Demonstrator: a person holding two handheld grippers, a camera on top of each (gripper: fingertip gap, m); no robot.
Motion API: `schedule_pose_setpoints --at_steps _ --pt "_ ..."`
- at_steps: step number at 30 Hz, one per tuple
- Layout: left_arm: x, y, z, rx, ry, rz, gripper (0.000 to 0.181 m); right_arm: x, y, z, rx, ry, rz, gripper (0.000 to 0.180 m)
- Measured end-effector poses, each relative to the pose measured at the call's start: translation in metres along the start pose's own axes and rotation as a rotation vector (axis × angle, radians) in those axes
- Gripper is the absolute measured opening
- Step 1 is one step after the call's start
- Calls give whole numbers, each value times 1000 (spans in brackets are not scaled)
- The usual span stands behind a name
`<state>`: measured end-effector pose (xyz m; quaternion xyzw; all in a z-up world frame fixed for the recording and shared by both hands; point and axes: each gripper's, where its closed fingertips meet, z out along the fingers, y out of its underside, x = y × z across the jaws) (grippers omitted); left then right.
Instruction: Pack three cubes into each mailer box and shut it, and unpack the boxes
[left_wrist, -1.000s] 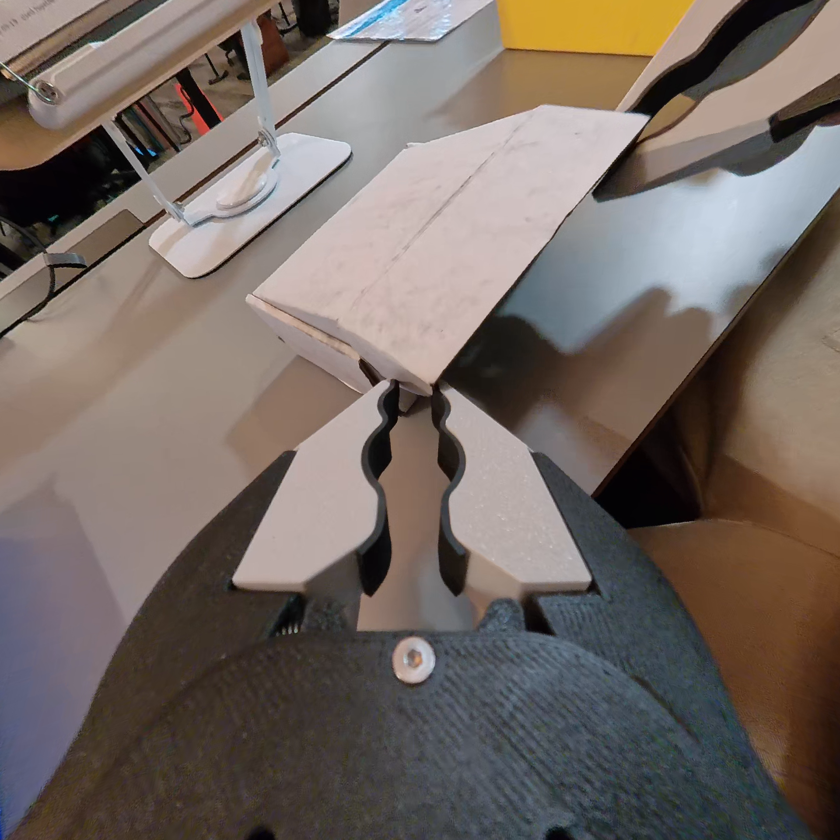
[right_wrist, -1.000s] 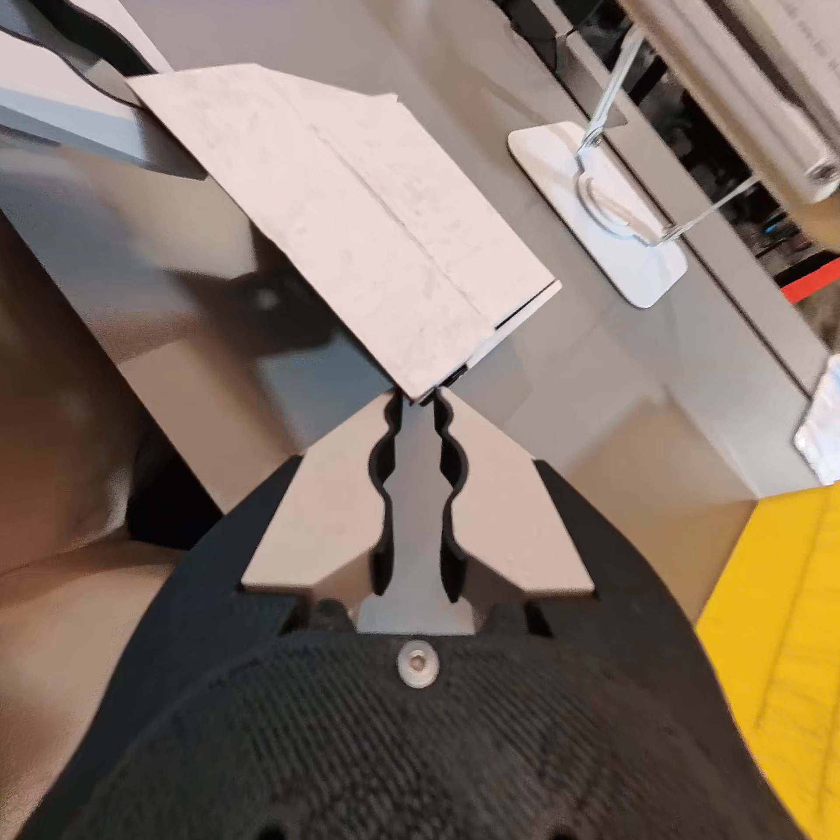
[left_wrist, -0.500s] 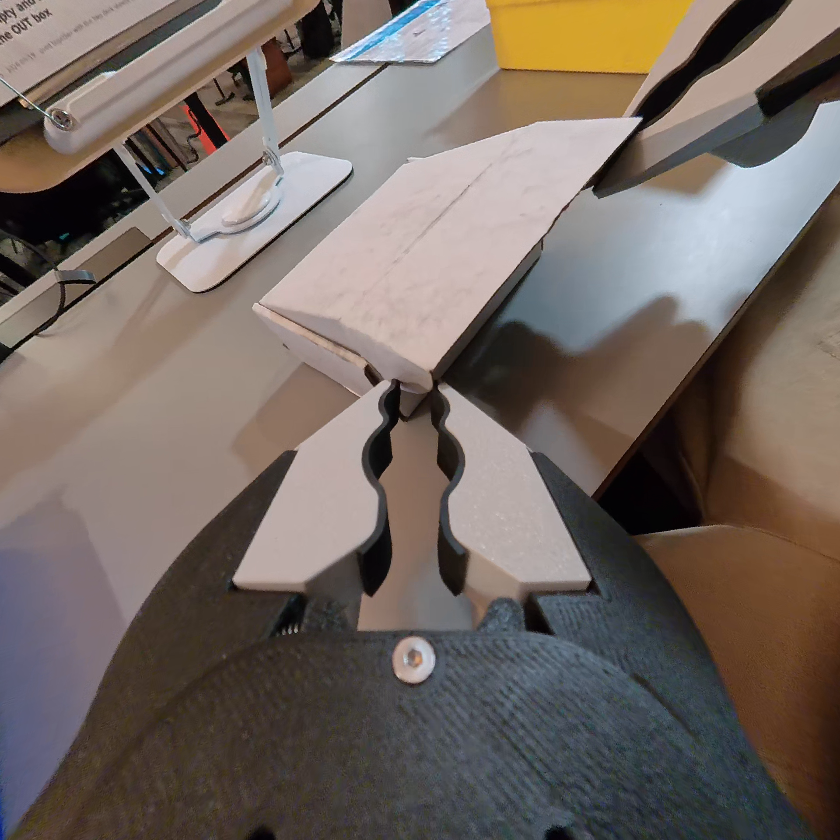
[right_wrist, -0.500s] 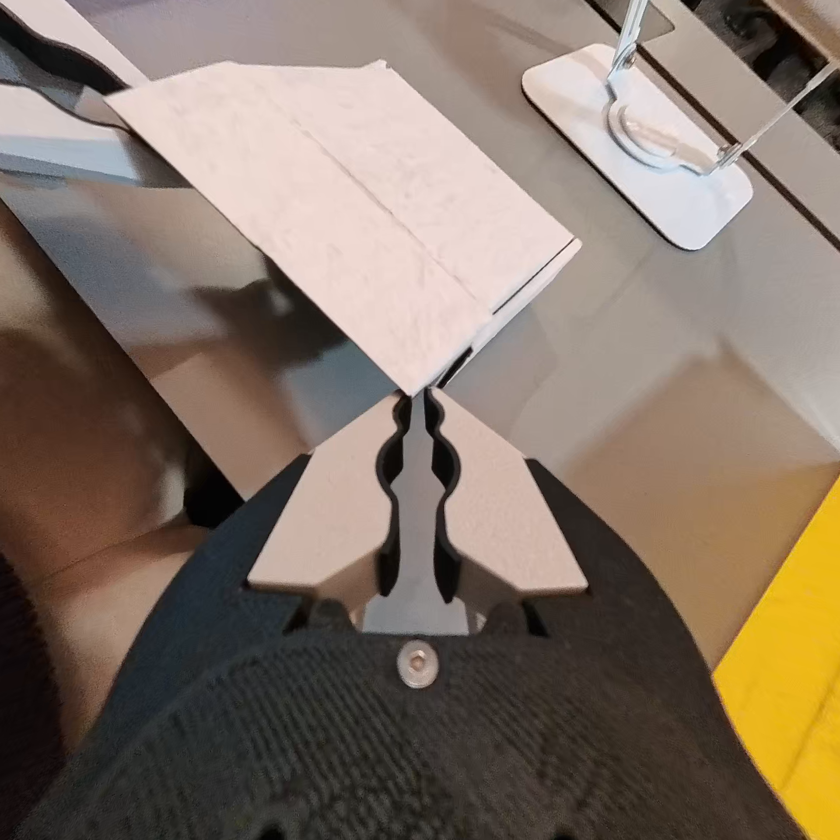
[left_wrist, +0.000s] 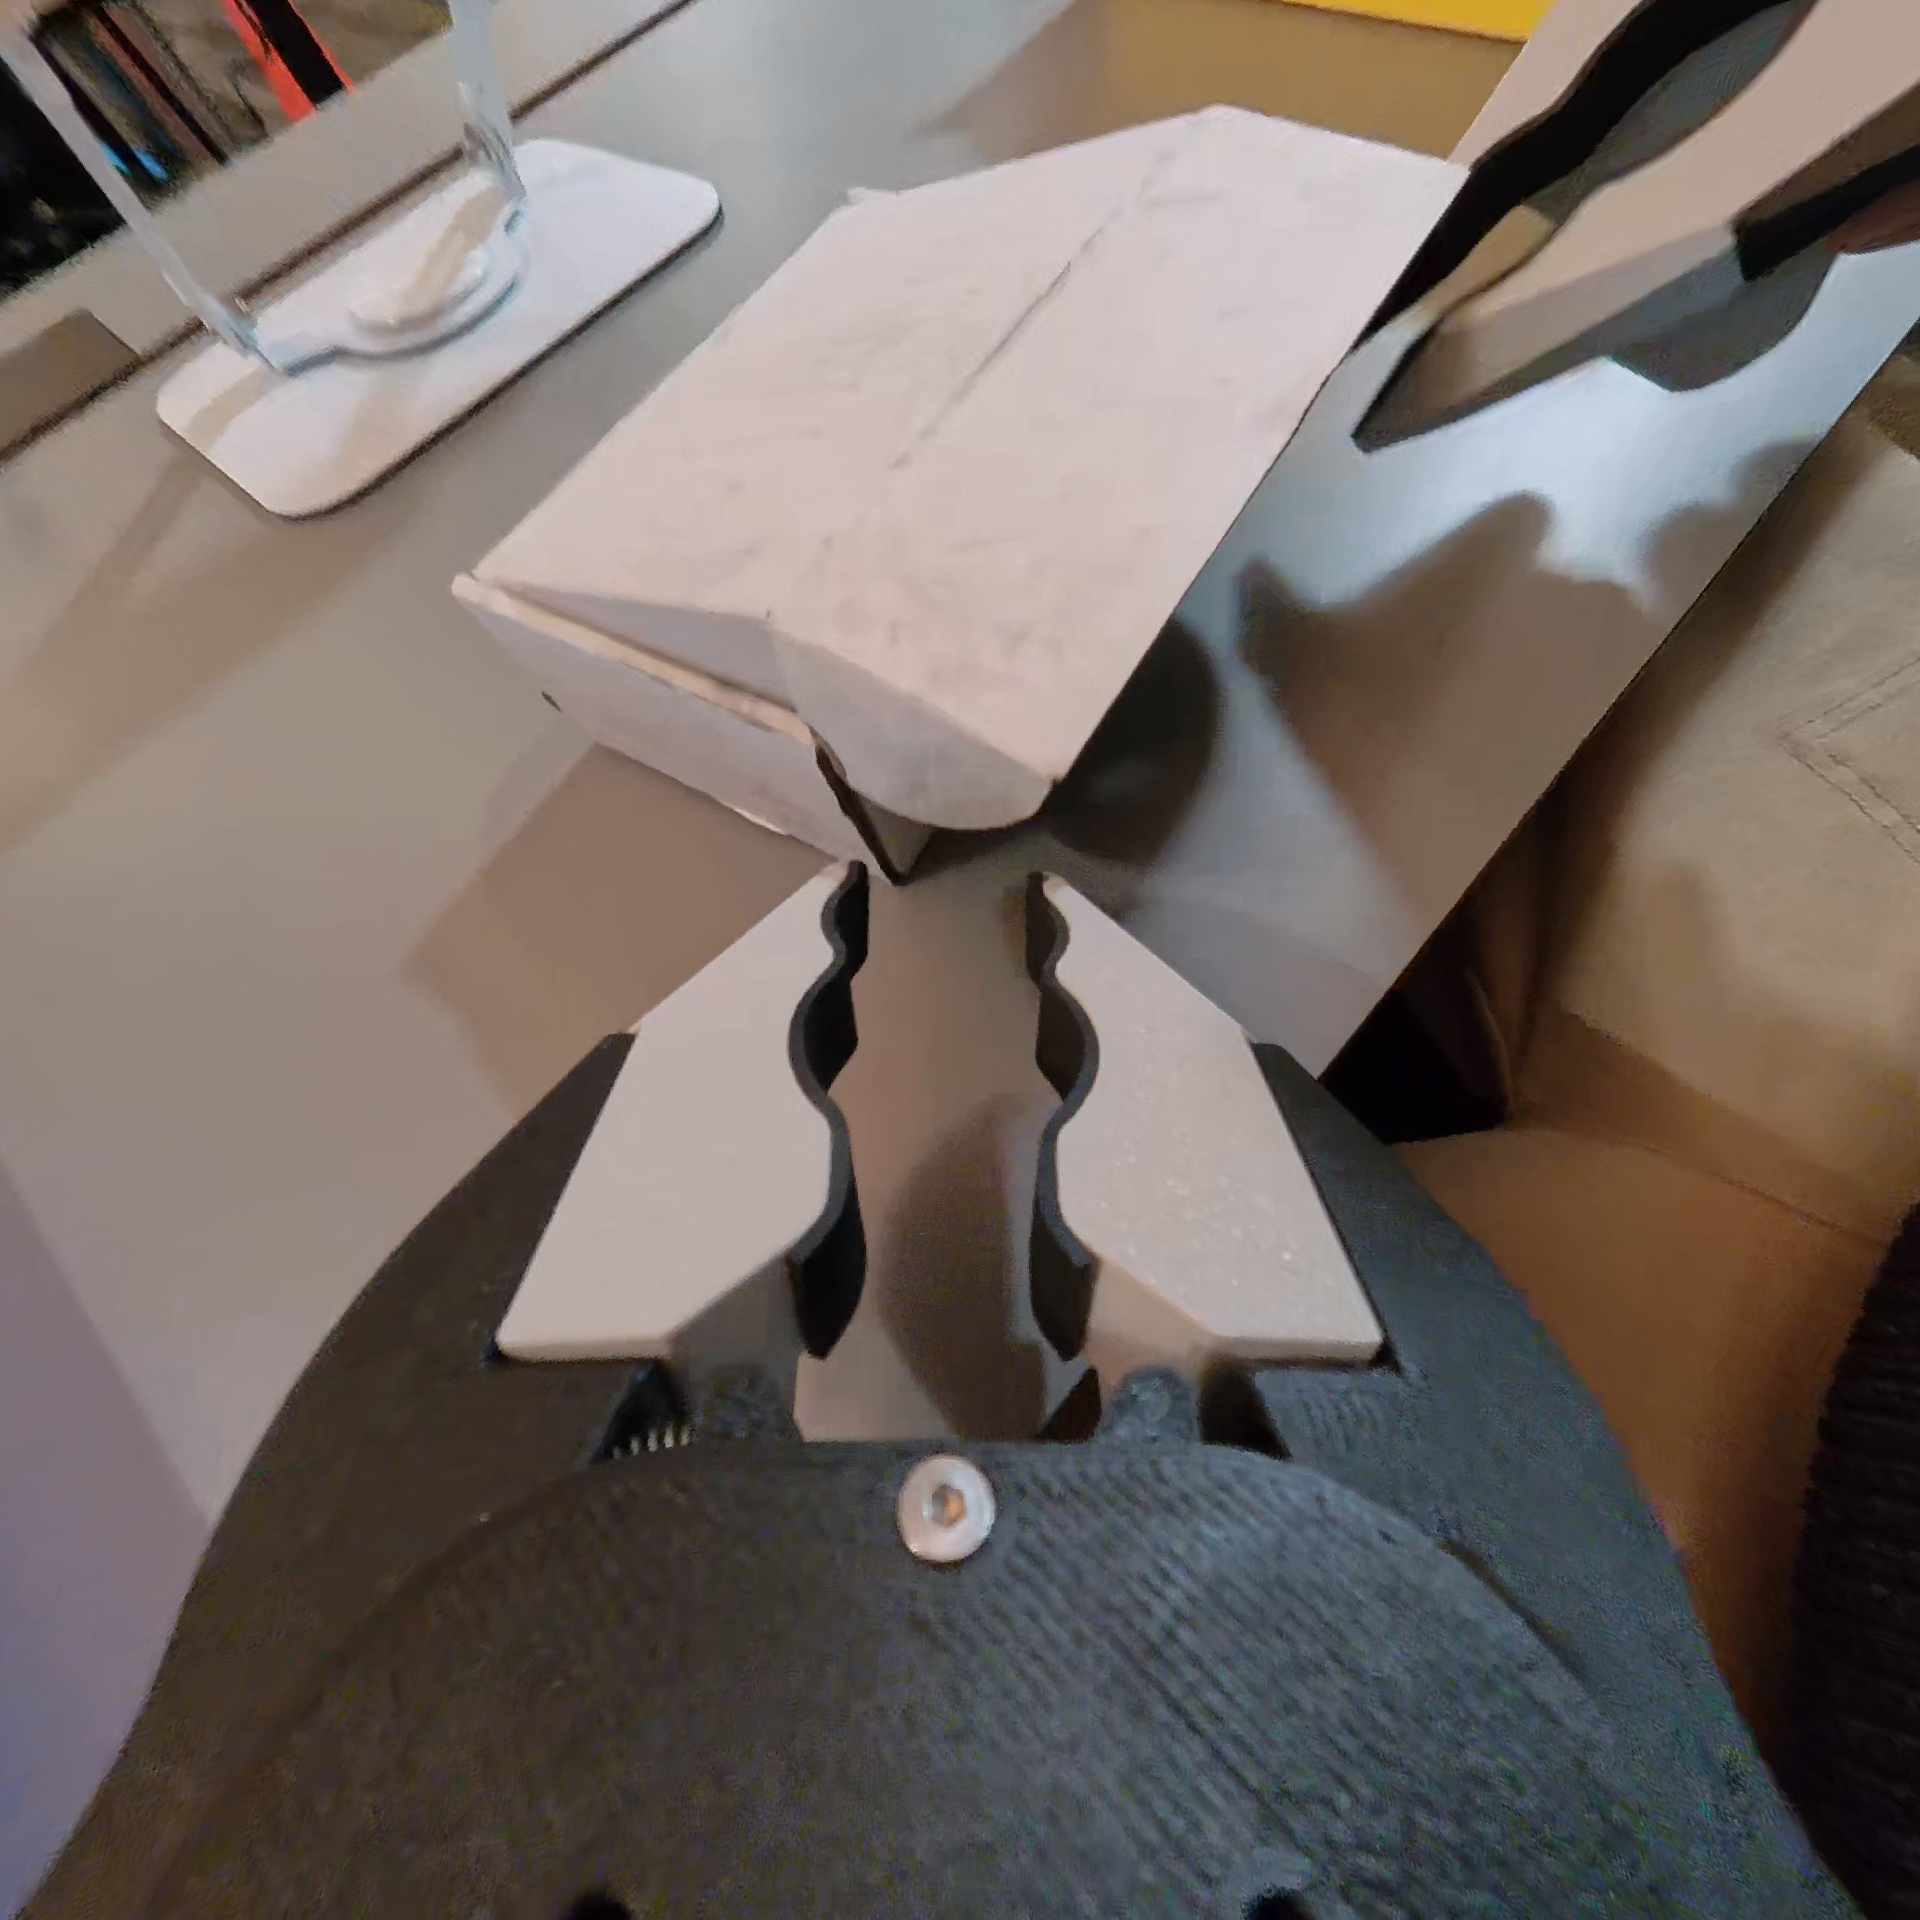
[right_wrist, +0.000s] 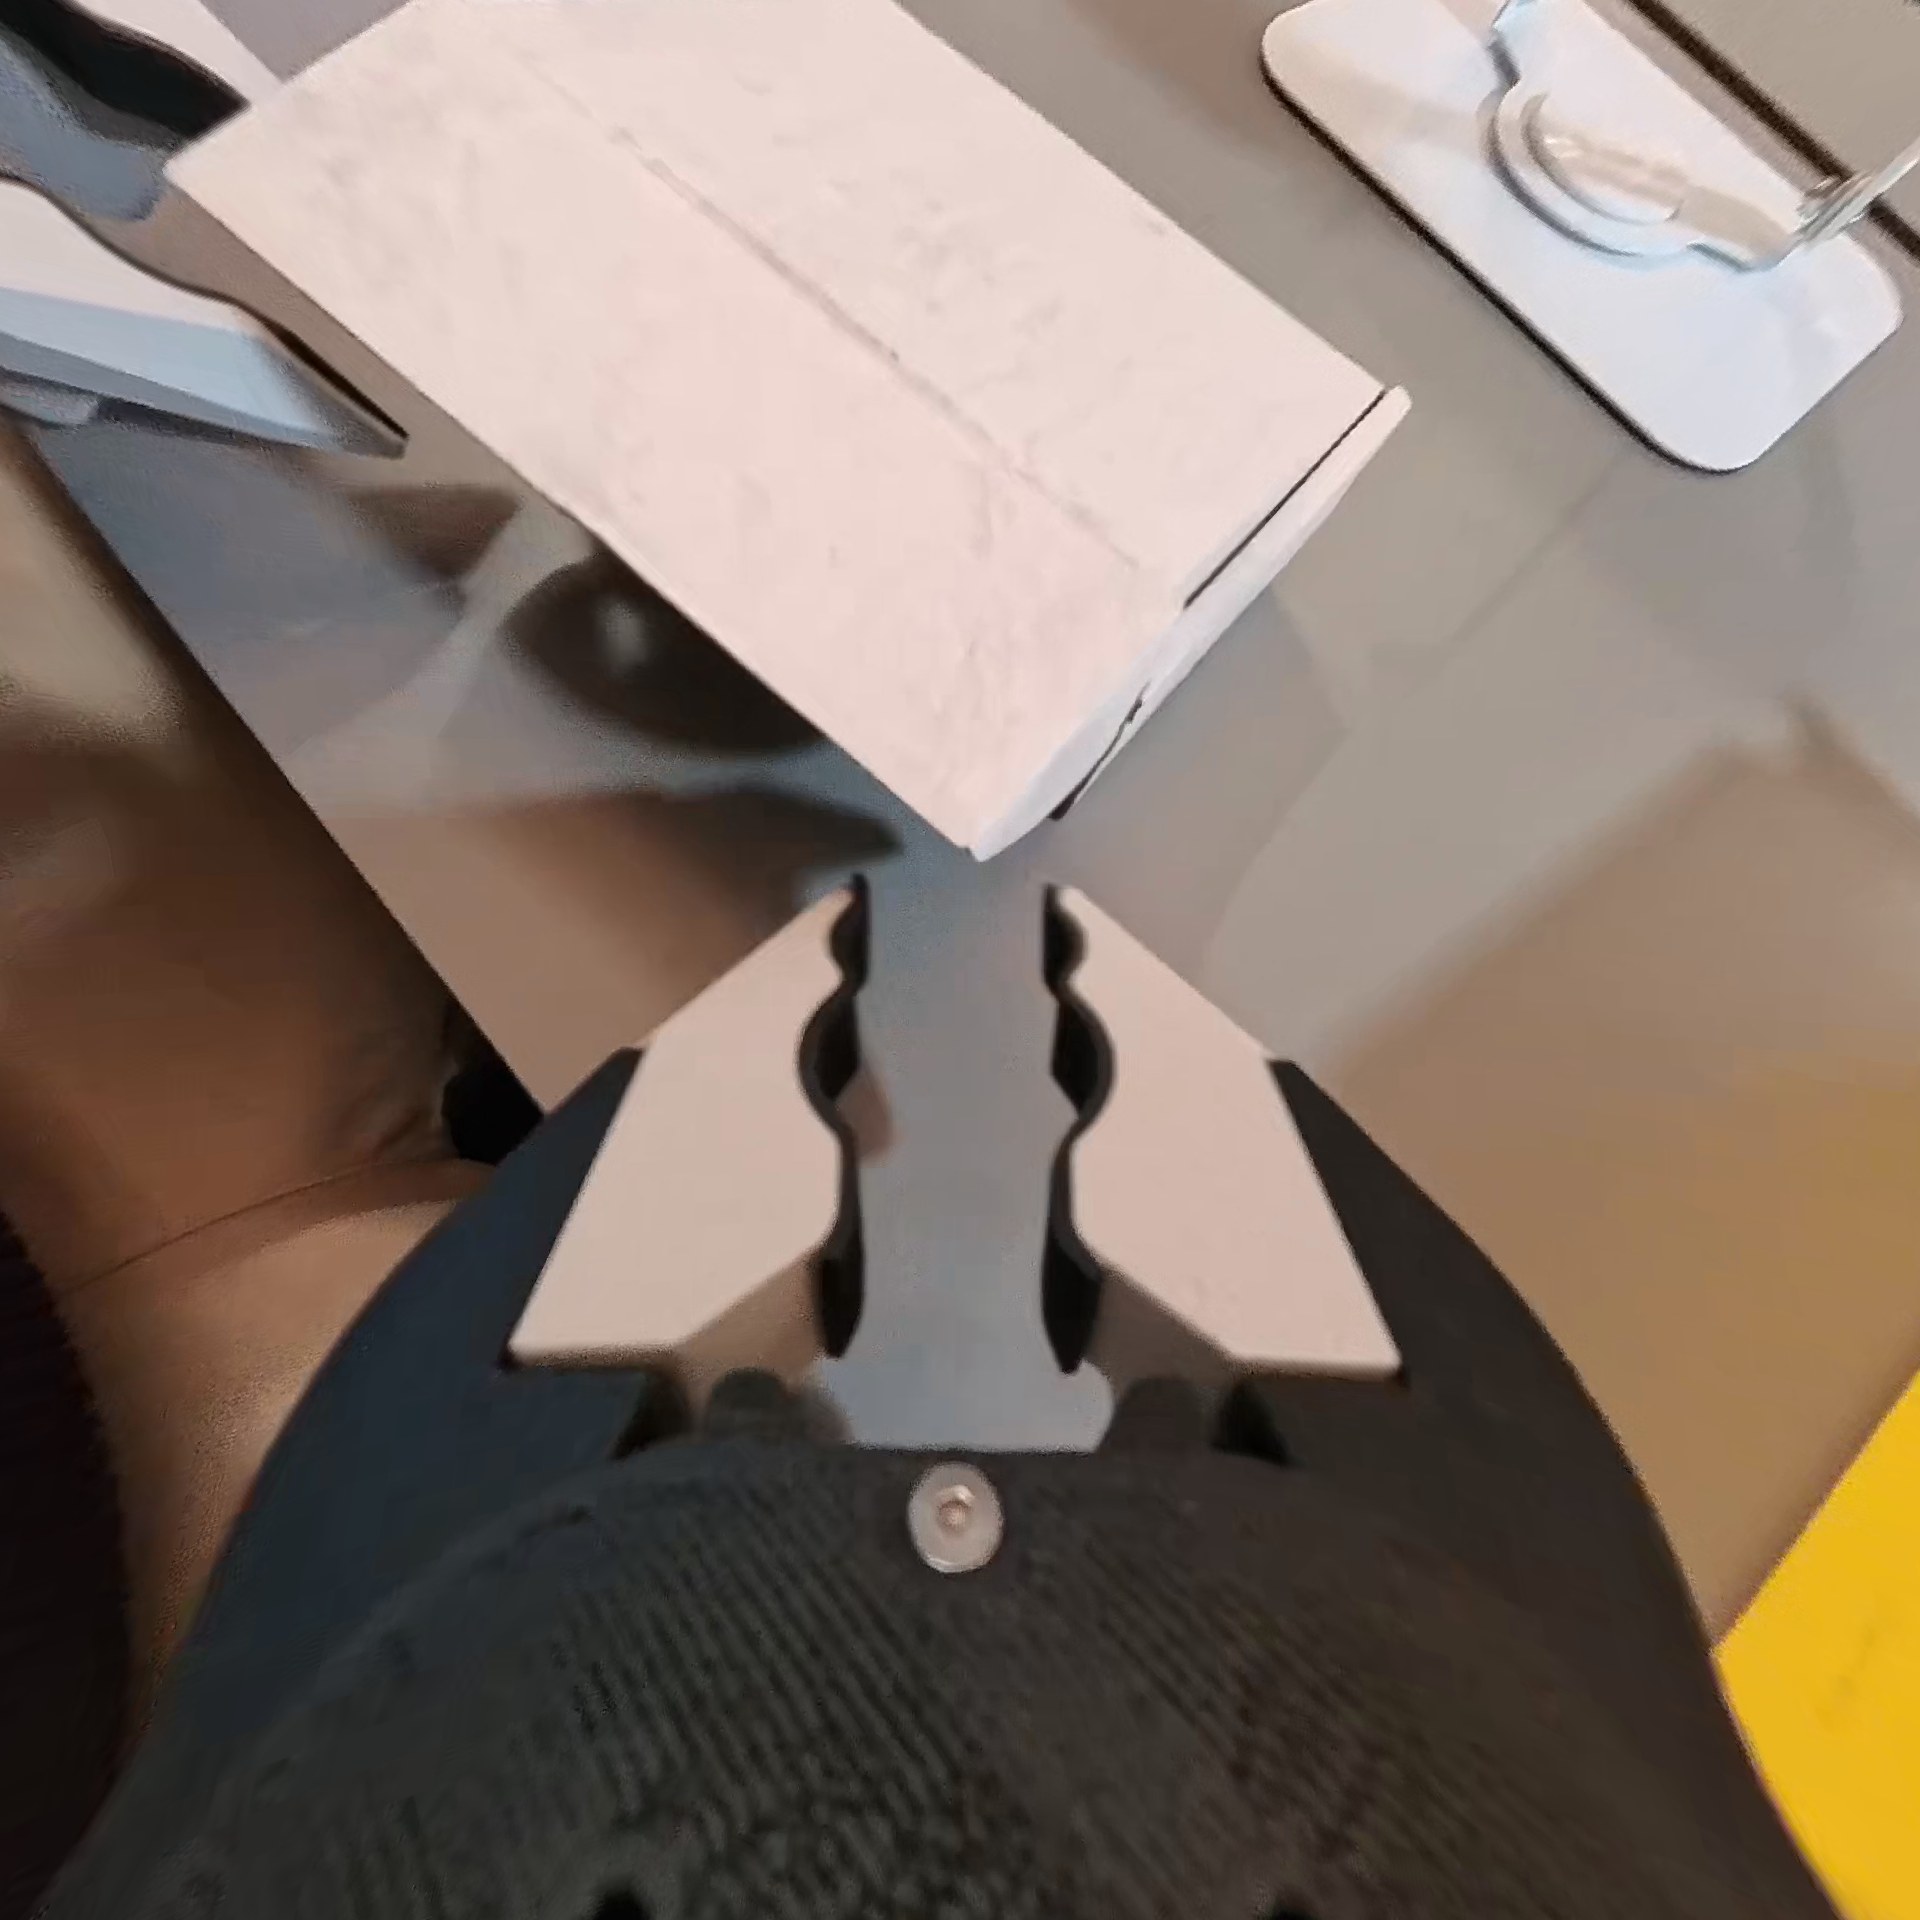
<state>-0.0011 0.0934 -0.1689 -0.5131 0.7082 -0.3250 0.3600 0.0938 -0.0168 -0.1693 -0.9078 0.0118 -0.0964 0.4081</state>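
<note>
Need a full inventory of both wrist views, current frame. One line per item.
mailer box: 1, white, on the table between the two grippers, lid down
stand base: 1, white with a clear upright, on the table beyond the box
table: 1, grey-brown, under everything
bin: 1, yellow, at the table's right end; only an edge shows
left gripper: 1, grey fingers on a black body, open, just short of the box's near-left corner
right gripper: 1, same build, open, just short of the box's near-right corner
</note>
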Motion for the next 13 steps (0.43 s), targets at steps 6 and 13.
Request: schedule_pose_setpoints --at_steps 6,13 --pt "-9 0 -16 36 87 -171 37 17 -18 -27 190 -61 97 57" --pt "-12 -35 -29 226 254 -503 33 19 -55 -44 442 -193 306 66"
